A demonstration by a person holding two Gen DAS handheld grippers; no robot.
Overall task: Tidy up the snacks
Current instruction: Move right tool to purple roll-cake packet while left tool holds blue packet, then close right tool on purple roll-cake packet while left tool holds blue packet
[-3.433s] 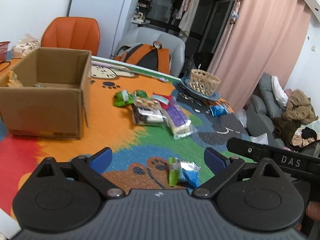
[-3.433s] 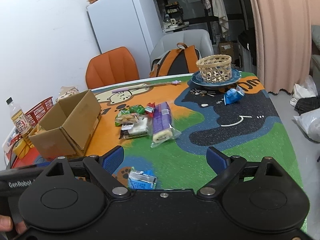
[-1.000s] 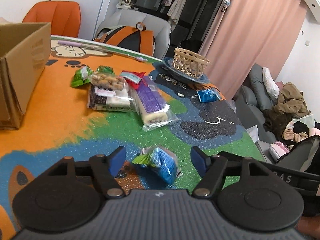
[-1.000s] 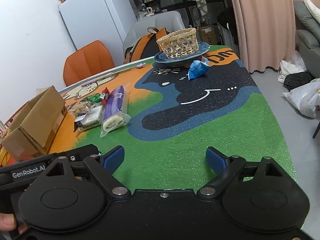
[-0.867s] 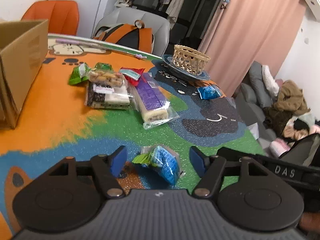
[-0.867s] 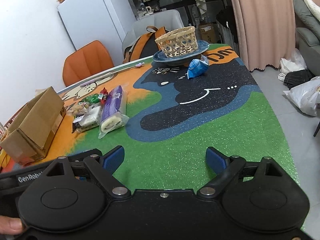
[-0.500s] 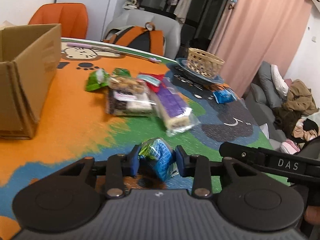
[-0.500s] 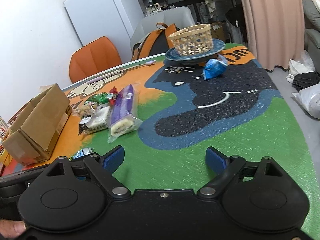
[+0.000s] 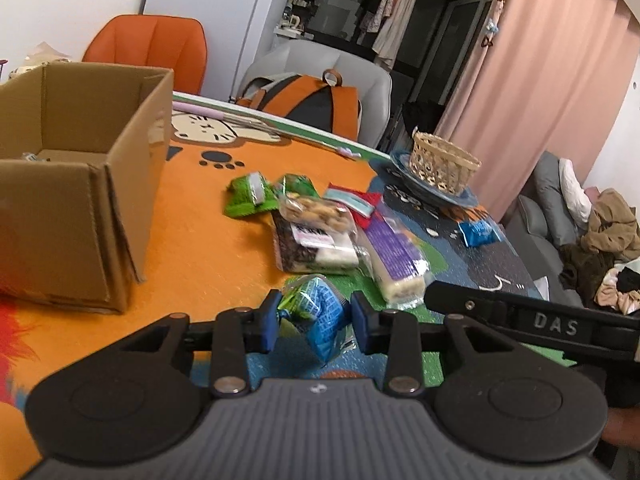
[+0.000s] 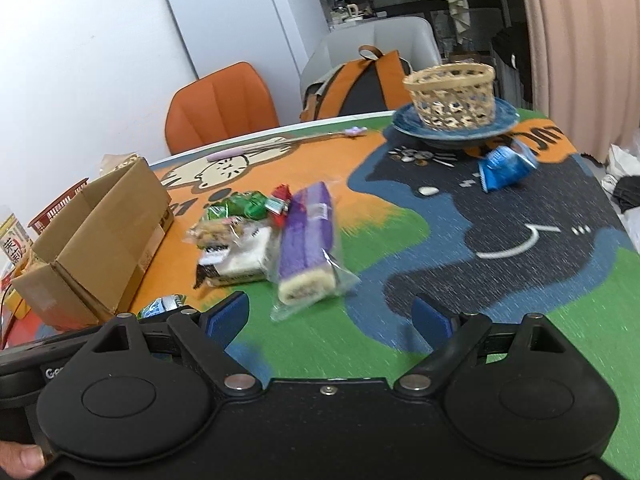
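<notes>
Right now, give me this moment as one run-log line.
left gripper: shut on blue-green snack packet | right gripper: open, holds nothing | cardboard box: open-topped | snack pile: on mat

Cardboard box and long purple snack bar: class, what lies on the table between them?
In the right wrist view, between the brown cardboard box and the purple-wrapped bar lie a clear nut bag atop a dark-and-white packet.

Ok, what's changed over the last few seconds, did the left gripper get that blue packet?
Yes. The left gripper closed on the blue-and-green snack packet, which lay on the mat between its open fingers a second ago, and now points more toward the cardboard box. The right gripper stayed open and empty. The snack pile and basket are unchanged.
</notes>
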